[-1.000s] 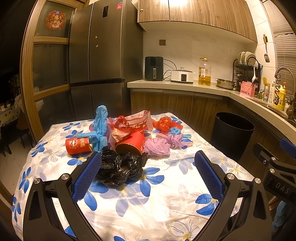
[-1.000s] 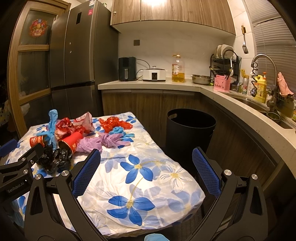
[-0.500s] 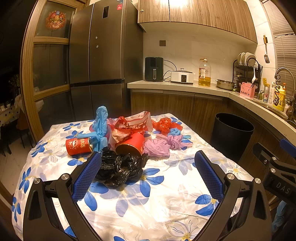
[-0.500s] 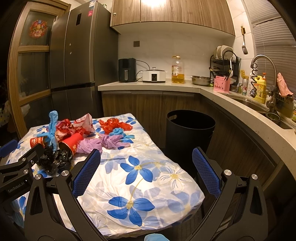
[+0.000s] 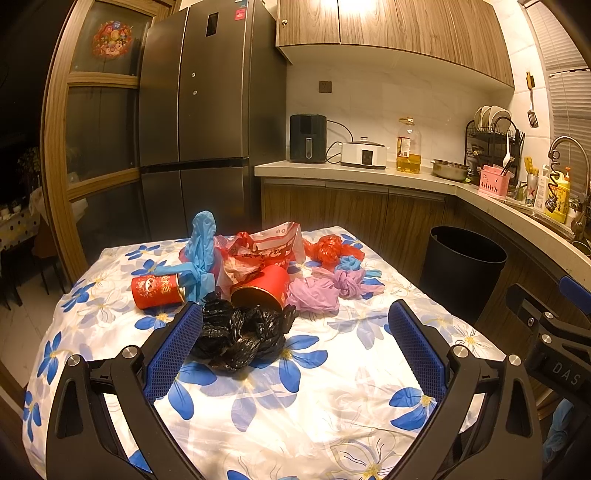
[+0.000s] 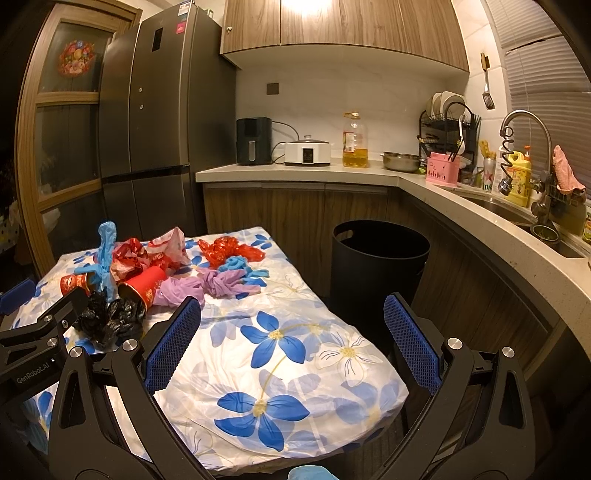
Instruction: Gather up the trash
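Centrally on the flowered tablecloth lies the trash: a crumpled black bag, red cup, purple gloves. Both left gripper and right gripper gape wide, holding nothing; the black bin stands beside the table.

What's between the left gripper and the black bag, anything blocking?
Nothing visible. The left gripper is open, and the crumpled black bag lies on the tablecloth just ahead, beside its left finger. The red cup sits behind the bag, not in front.

warm dim kitchen light from a glaring under-cabinet lamp, sharp centre, fisheye bending and dark vignetted corners
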{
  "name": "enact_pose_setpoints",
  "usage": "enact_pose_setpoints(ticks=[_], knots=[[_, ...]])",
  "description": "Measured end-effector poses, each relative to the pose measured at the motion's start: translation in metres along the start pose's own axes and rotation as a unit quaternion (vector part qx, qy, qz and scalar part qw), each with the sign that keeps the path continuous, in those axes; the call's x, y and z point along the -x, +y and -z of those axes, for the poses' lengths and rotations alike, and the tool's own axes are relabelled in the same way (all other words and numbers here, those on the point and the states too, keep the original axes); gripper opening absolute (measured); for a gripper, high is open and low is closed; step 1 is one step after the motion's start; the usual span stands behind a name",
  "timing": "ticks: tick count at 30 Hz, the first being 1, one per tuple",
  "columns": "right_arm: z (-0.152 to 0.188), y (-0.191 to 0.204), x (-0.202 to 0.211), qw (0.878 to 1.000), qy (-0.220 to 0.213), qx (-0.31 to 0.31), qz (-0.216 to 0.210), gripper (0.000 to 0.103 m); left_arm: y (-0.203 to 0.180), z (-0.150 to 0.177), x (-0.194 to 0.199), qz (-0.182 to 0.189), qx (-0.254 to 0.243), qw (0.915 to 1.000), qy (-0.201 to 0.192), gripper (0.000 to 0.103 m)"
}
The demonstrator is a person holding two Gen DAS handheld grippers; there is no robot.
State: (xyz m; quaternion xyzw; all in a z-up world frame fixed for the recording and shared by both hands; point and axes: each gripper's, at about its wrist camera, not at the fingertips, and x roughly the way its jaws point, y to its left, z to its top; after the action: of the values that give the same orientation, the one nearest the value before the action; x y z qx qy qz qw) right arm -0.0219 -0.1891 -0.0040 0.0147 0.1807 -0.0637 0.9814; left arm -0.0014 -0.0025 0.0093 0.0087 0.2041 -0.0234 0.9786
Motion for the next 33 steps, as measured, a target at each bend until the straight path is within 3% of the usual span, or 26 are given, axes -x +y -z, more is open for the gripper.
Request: enact_pose_setpoints(ticks=[33], knots=[[0.0003, -0.0006, 0.0010, 1.000, -0.003, -0.001, 0.000, 0.098, 0.0007, -0.0009, 0.0011, 0.001, 0.001, 1.0000, -0.001, 0.097]])
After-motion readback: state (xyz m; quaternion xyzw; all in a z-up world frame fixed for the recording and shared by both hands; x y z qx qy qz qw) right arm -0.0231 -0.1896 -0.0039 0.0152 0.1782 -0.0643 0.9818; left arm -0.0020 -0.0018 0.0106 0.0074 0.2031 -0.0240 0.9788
